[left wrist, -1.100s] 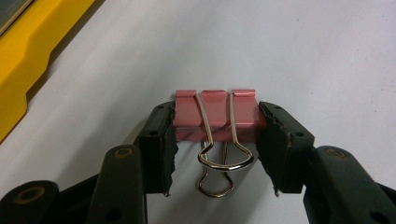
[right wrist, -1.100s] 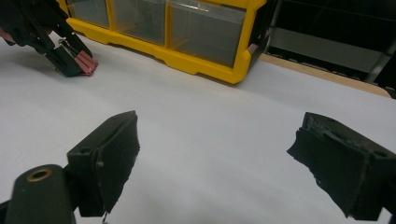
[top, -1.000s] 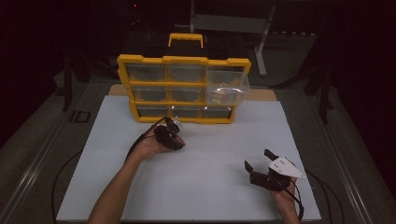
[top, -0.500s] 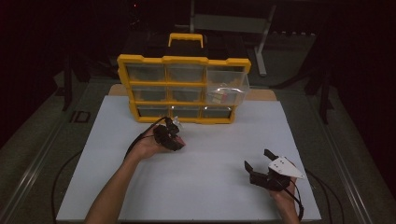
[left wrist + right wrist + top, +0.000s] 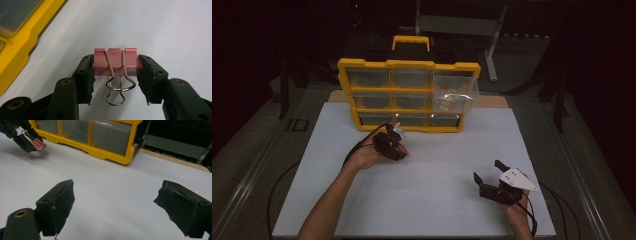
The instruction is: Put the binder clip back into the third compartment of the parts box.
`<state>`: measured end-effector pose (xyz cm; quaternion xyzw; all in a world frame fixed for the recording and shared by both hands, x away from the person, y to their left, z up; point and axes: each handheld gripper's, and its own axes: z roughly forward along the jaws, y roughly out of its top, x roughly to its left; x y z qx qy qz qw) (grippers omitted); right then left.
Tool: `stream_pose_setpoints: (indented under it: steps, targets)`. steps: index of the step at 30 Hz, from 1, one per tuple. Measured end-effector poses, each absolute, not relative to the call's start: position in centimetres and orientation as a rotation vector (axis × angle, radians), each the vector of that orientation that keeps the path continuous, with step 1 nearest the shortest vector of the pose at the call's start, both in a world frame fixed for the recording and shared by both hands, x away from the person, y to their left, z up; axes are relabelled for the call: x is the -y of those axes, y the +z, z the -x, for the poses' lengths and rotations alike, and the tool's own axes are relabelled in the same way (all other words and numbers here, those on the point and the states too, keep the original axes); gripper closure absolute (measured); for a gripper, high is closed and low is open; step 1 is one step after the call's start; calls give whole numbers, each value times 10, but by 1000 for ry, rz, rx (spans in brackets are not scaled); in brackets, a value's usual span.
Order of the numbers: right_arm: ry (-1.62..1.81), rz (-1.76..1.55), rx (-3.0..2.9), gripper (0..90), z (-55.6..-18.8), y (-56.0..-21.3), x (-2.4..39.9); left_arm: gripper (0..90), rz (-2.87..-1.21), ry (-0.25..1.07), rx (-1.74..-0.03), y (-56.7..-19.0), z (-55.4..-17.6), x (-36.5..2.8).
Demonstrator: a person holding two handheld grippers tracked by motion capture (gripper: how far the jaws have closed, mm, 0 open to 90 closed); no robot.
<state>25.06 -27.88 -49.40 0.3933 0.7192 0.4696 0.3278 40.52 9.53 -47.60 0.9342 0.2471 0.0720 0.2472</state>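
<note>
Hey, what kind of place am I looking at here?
Probably a workshop or lab bench: a white table in a dark room, a yellow drawer organizer, and a left gripper holding a pink binder clip.

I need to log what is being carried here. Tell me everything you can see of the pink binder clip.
The pink binder clip has a folded body that looks like painted sheet metal, and two silvery wire handles. Both handles are folded to the same side, toward the camera in the left gripper view. The left gripper holds it by its two ends, one black pad on each. In the right gripper view it hangs above the white table, in front of the yellow drawer cabinet, apart from both.
</note>
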Motion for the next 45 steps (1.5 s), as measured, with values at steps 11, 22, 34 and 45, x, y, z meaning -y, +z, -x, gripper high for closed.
stream_pose_setpoints:
  steps: [11,22,34,45]
  targets:
    - [1226,-1033,-1883,124,-250,-494,278,504,-2527,213,-650,-460,-399,-101]
    - [1224,-1032,-1885,124,-250,-494,278,504,-2504,236,-625,-439,-397,-105]
    - [1225,-1033,-1886,124,-250,-494,278,504,-2495,239,-576,-418,-394,-105]
    - [1225,-1033,-1886,124,-250,-494,278,504,-2465,247,-551,-401,-393,-107]
